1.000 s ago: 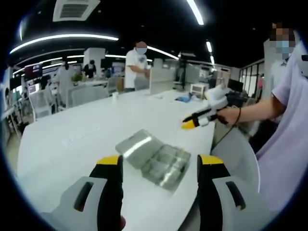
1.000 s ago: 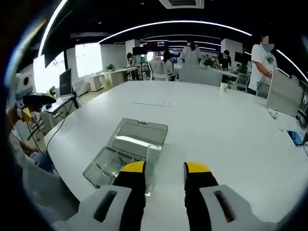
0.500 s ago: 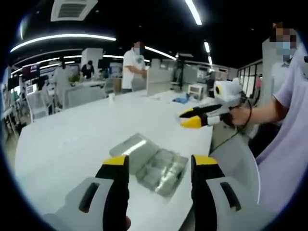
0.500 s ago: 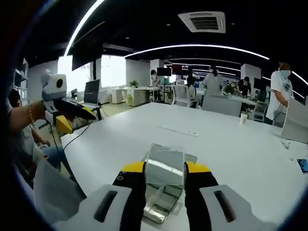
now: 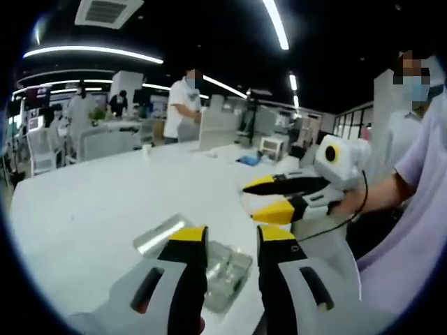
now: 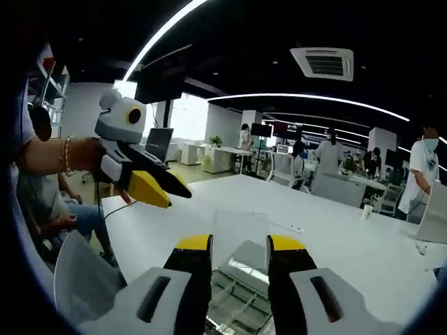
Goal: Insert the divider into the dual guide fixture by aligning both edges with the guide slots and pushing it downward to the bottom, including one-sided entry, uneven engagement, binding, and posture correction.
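The right gripper [image 6: 239, 244] pinched the clear divider [image 6: 240, 232] upright between its fingers at lower centre, above the clear box [image 5: 225, 269] on the white bench [image 5: 105, 202]. The left gripper [image 5: 232, 234] had its fingers slightly spread, holding nothing.

Open office: white table [image 5: 91, 202], black ceiling, strip lights [image 6: 307, 98].

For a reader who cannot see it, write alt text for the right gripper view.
The right gripper holds a clear divider upright between its yellow-tipped fingers, above a clear fixture on a white table. The left gripper hovers at the left.
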